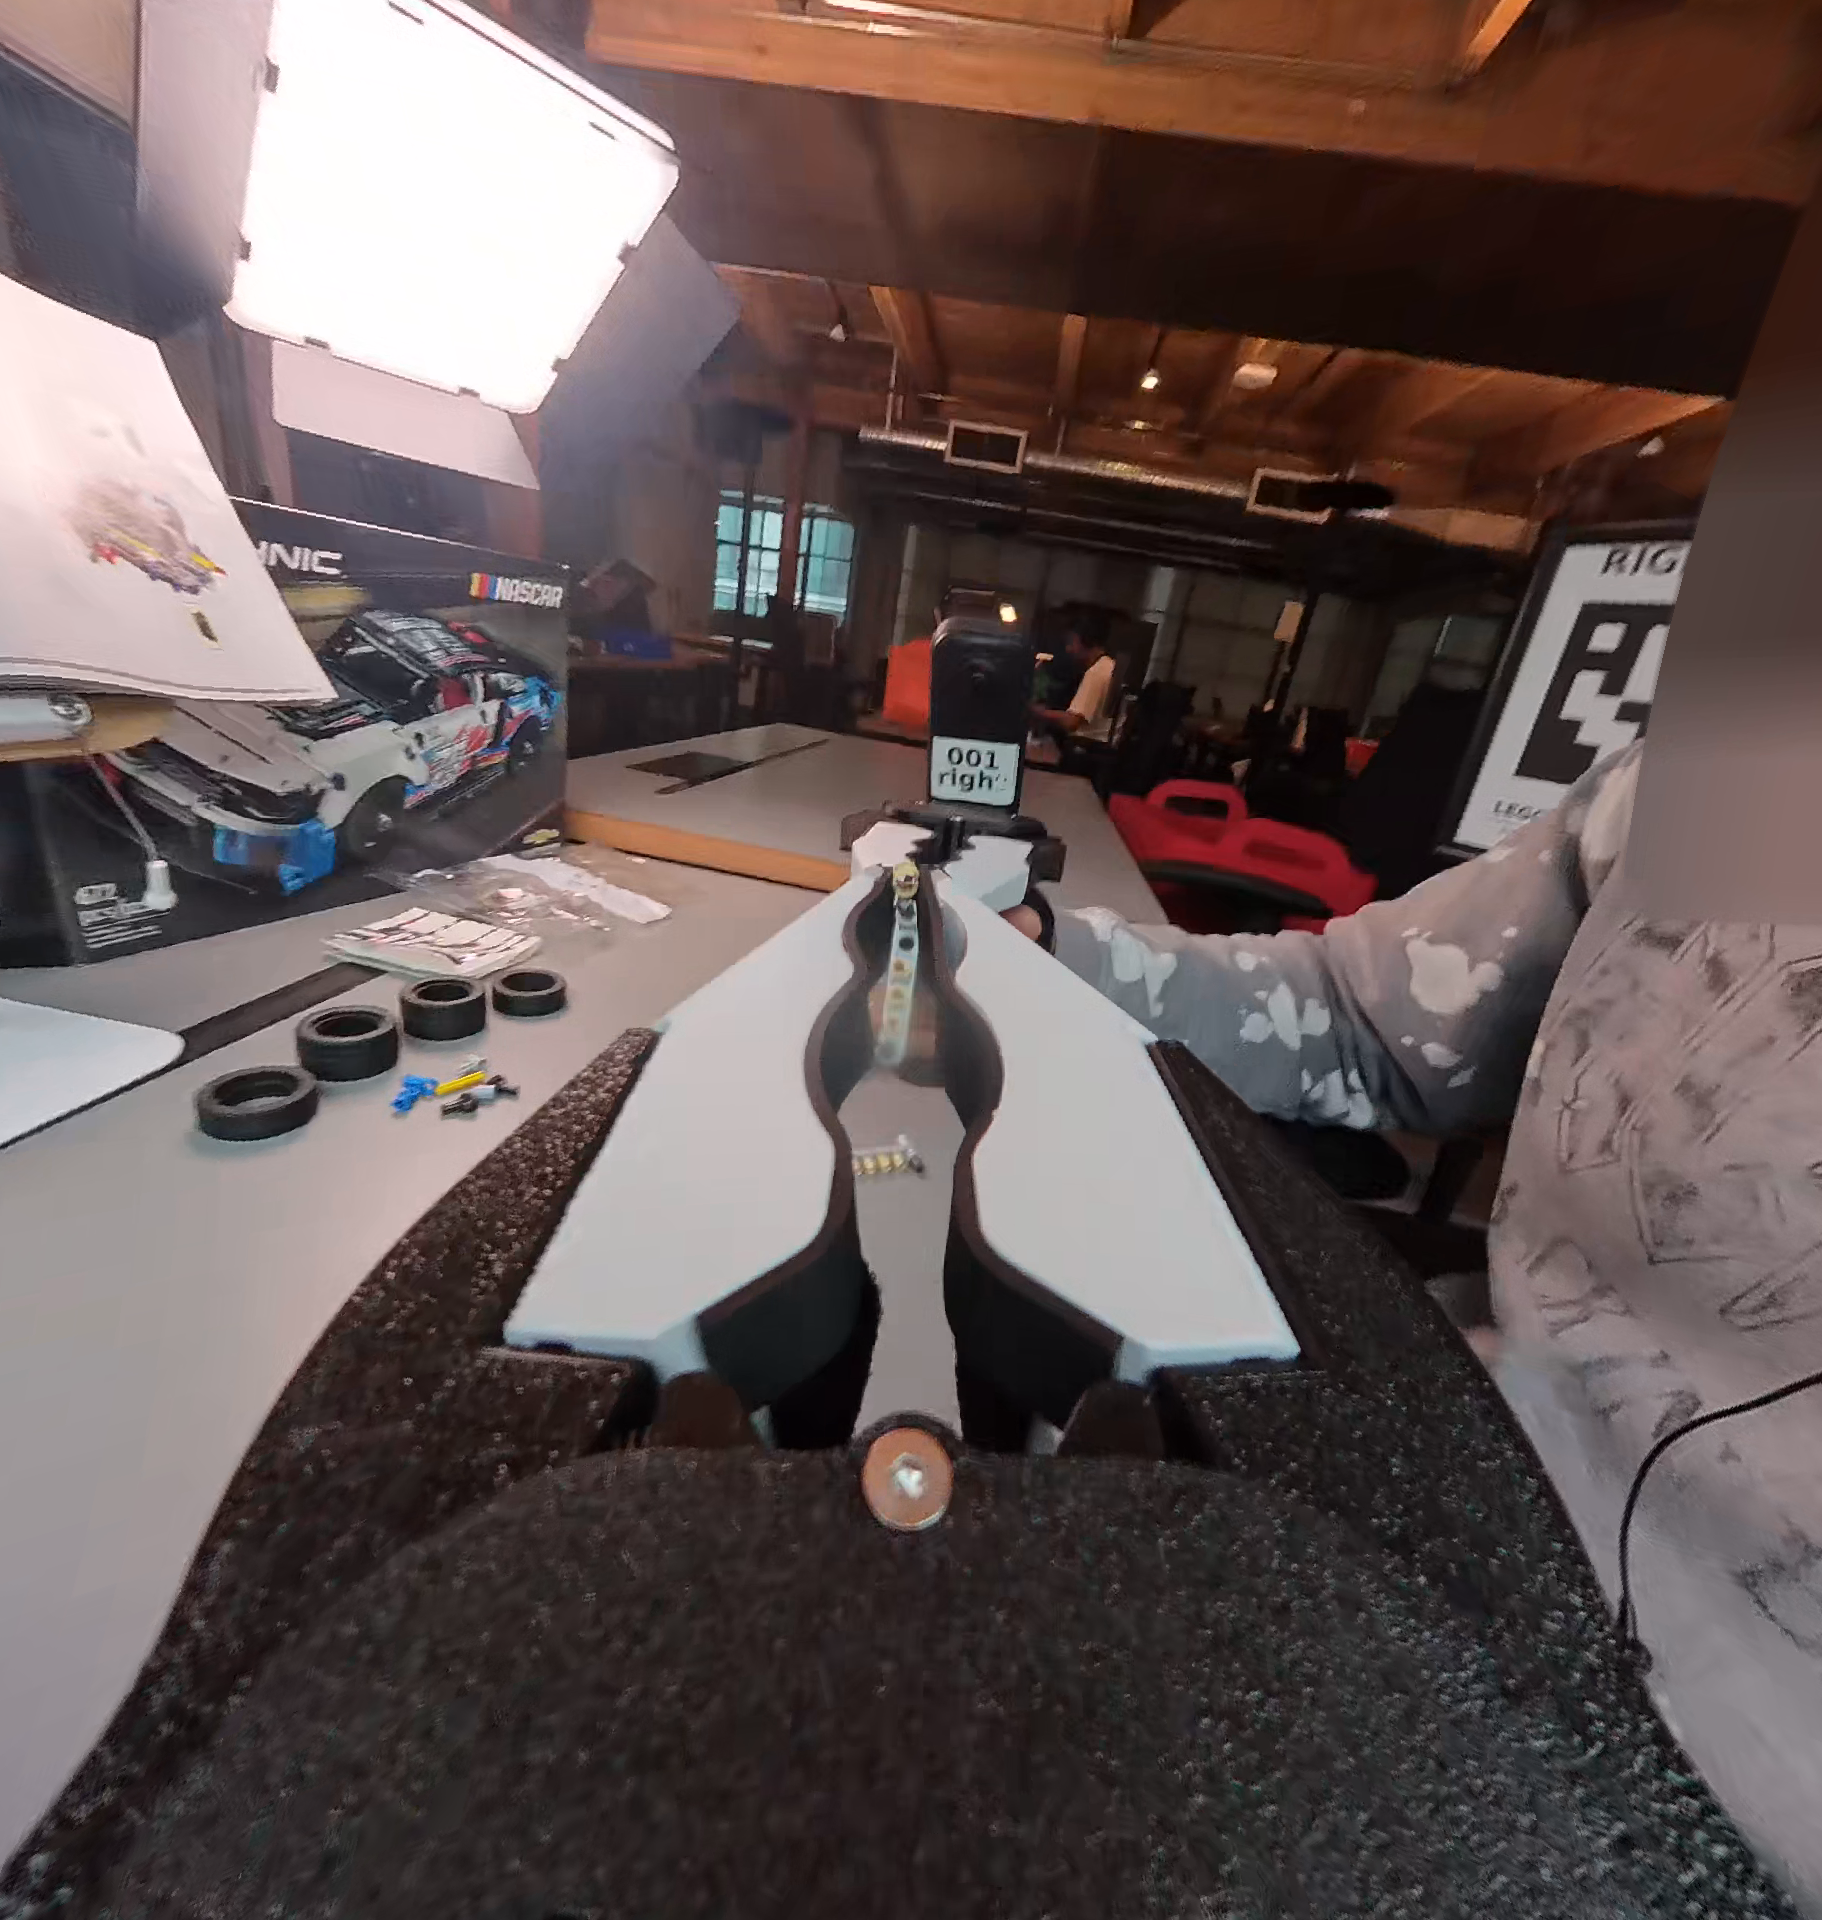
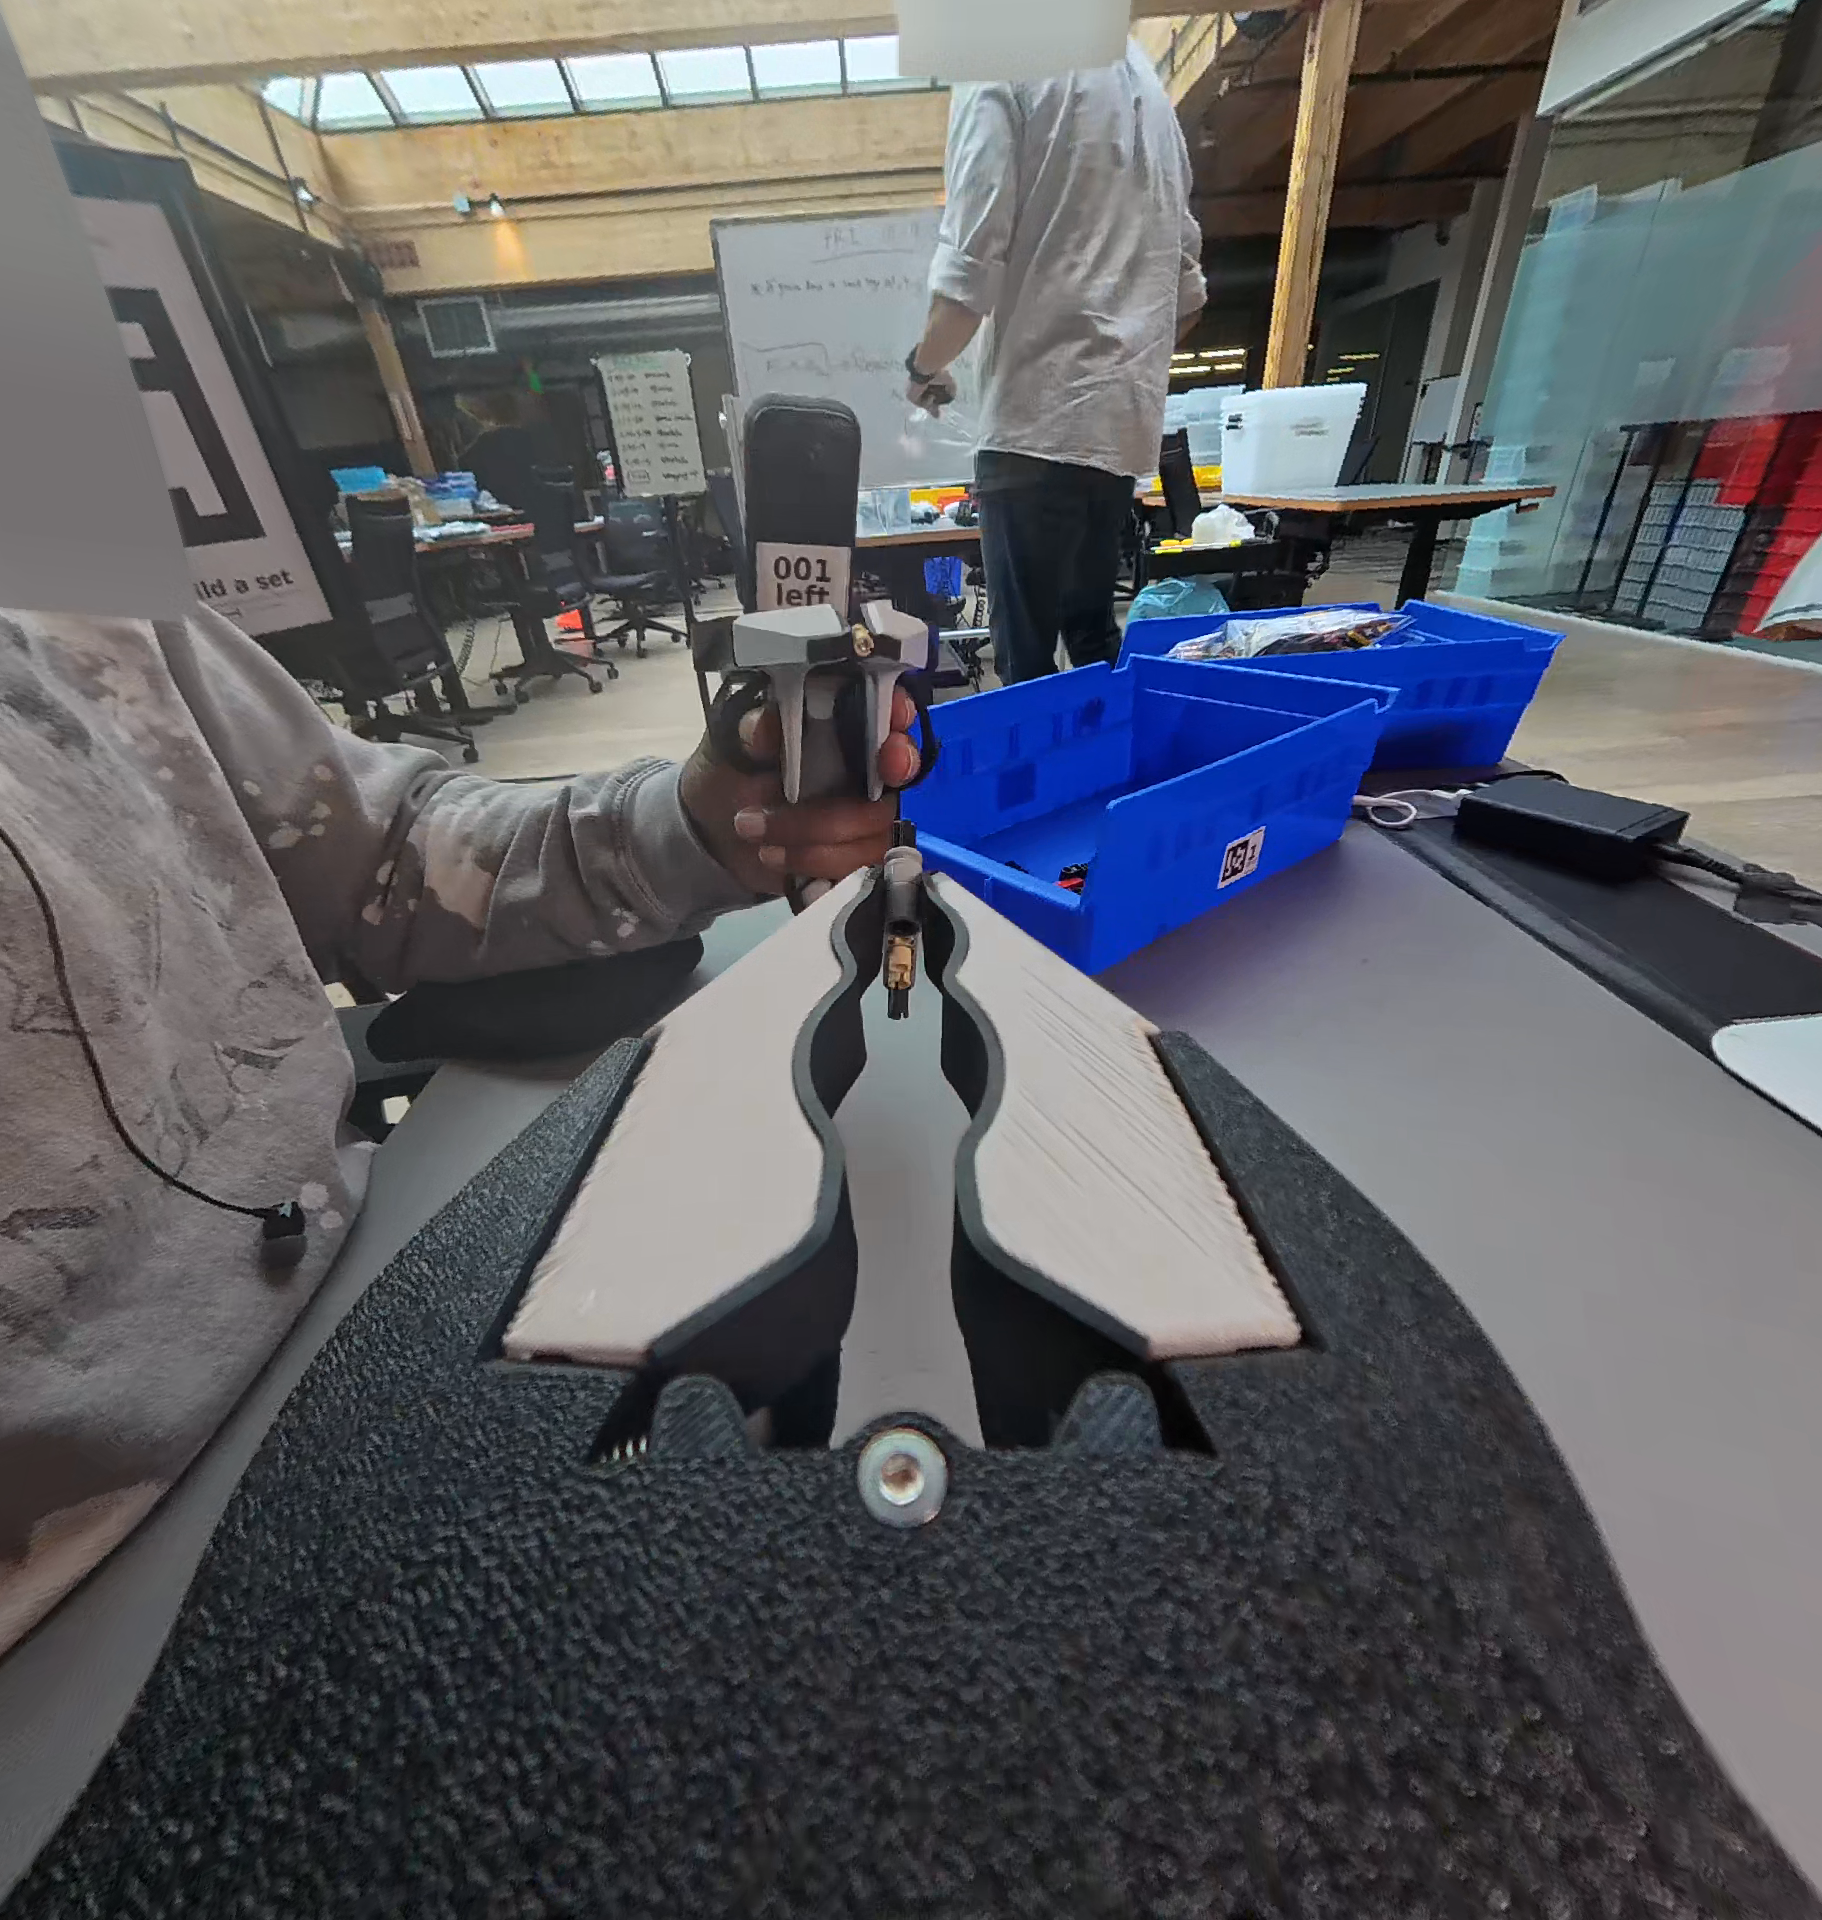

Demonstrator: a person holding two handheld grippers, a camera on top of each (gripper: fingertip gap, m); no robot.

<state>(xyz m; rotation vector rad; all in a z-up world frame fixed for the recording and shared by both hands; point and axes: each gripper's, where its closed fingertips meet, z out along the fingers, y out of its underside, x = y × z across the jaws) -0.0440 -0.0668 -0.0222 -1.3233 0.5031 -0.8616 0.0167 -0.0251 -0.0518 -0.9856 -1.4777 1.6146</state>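
Left wrist view shows your left gripper (image 1: pixel 905 902) clamped on a pale perforated beam (image 1: pixel 899 971) tipped with a tan pin (image 1: pixel 906 879), raised toward your right gripper (image 2: pixel 899 902), itself pinching a dark axle assembly (image 2: pixel 899 940), so both parts meet above the grey table (image 1: pixel 211 1299)

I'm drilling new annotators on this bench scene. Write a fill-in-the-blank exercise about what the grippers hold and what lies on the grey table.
1. The left gripper is shut on a pale grey holed plastic beam with a ___ pin at its tip.
2. The right gripper is shut on a slim black ___ piece.
3. ___ black rubber tyres lie on the grey table.
4. The open plastic bins are ___.

Missing words: tan; axle; four; blue
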